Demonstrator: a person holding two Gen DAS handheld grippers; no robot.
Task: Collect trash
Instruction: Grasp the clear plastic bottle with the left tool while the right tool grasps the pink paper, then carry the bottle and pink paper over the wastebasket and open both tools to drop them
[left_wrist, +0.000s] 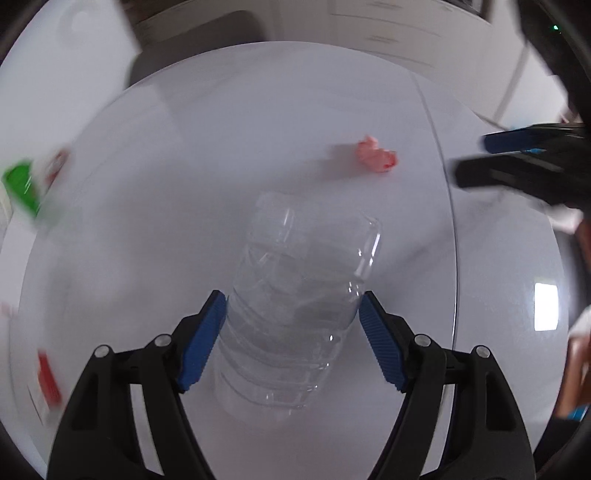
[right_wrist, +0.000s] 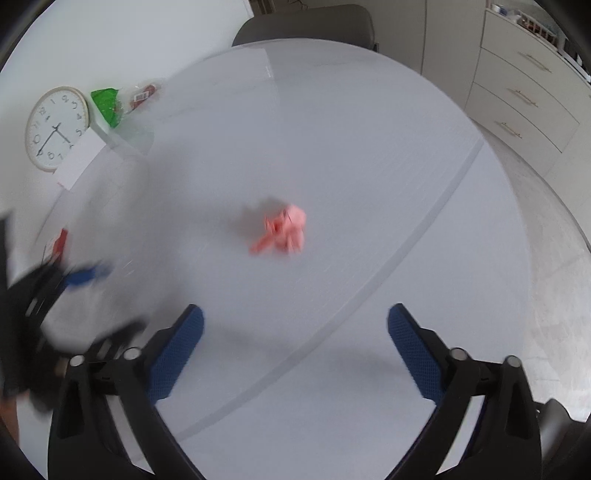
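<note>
A clear plastic bottle (left_wrist: 295, 280) lies on the white round table (left_wrist: 184, 184), its base pointing away from me. My left gripper (left_wrist: 291, 314) straddles its lower half, and both blue pads touch its sides, the right one only at its tip. A crumpled pink paper (left_wrist: 376, 155) lies beyond the bottle to the right. In the right wrist view that pink paper (right_wrist: 286, 230) sits ahead of my right gripper (right_wrist: 295, 332), which hangs open over the bare tabletop with nothing between its fingers. The left gripper (right_wrist: 74, 280) shows as a blur at the left edge.
A green packet (right_wrist: 107, 105) and a red-labelled wrapper (right_wrist: 146, 94) lie at the table's far left, beside a white wall clock (right_wrist: 55, 129) lying flat. A red-and-white scrap (right_wrist: 59, 242) is near the left rim. A grey chair (right_wrist: 303, 24) and drawers (right_wrist: 524, 103) stand beyond.
</note>
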